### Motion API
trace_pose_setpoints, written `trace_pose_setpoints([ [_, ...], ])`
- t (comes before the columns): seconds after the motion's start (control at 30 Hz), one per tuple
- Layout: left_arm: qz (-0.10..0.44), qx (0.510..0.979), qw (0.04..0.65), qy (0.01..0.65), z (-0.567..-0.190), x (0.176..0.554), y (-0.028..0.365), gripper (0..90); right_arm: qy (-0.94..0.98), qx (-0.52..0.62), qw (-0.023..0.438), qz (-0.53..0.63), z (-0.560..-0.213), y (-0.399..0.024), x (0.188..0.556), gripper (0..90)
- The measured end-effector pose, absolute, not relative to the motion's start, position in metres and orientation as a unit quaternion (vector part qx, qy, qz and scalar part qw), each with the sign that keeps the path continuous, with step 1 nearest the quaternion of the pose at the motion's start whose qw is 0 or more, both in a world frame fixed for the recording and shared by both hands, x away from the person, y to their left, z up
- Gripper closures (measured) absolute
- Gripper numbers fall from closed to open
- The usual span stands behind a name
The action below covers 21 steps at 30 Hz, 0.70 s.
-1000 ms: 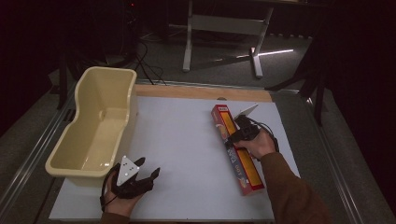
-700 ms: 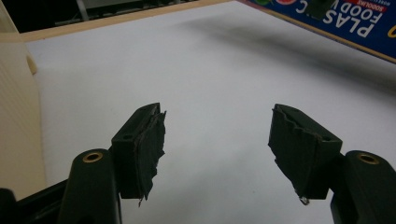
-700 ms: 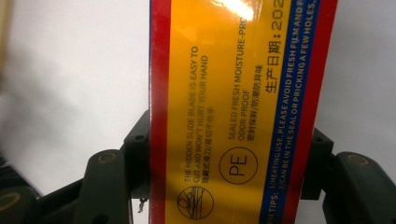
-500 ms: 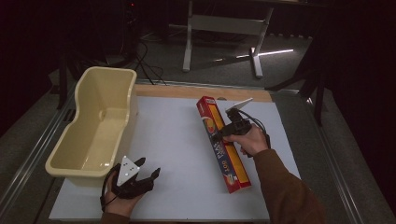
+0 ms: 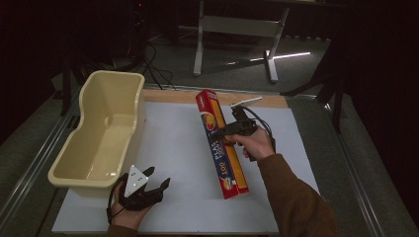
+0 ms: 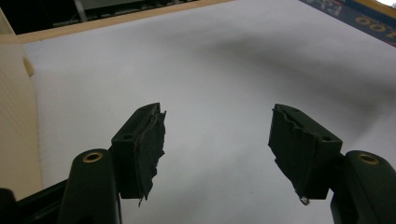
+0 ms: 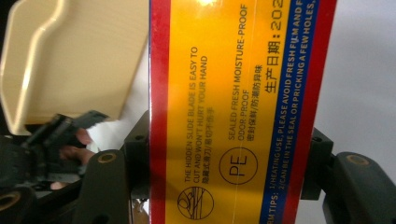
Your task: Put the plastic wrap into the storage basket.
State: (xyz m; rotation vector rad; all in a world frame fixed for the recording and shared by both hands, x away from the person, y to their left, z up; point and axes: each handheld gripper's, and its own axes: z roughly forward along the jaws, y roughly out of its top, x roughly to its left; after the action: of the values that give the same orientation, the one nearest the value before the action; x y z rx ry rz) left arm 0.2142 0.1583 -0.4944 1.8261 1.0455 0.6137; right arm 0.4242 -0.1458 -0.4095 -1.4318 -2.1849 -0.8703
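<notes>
A long red, yellow and blue cling-film box point(image 5: 220, 143) hangs tilted above the middle of the white table top, its far end toward the back. My right gripper point(image 5: 228, 132) is shut on its middle. In the right gripper view the box point(image 7: 236, 107) runs up between both jaws and covers most of the frame. My left gripper point(image 5: 157, 182) rests open at the front left, just in front of the cream tub point(image 5: 74, 165). In the left gripper view its jaws stand wide apart over bare white surface, midpoint point(image 6: 217, 144), with a corner of the box point(image 6: 359, 18) at the upper right.
The cream plastic tub point(image 7: 60, 56) stands along the table's left side. A wooden strip point(image 5: 168, 95) edges the back of the white mat point(image 5: 178, 143). Metal rails run down both sides. Dark floor, cables and a stand leg point(image 5: 269, 64) lie beyond.
My right gripper has lifted the box off the right side of the mat and carried it left toward the middle, tilting it. The left gripper has stayed put.
</notes>
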Motion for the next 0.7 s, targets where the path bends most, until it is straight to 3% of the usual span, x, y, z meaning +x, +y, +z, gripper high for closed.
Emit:
trace_pose_setpoints([
  [0.7,0.25,0.743,0.459,0.418,-0.494,0.214,0.156,35.0,-0.761,-0.478,0.234,-0.37,-0.368,-0.09,0.426,39.4],
])
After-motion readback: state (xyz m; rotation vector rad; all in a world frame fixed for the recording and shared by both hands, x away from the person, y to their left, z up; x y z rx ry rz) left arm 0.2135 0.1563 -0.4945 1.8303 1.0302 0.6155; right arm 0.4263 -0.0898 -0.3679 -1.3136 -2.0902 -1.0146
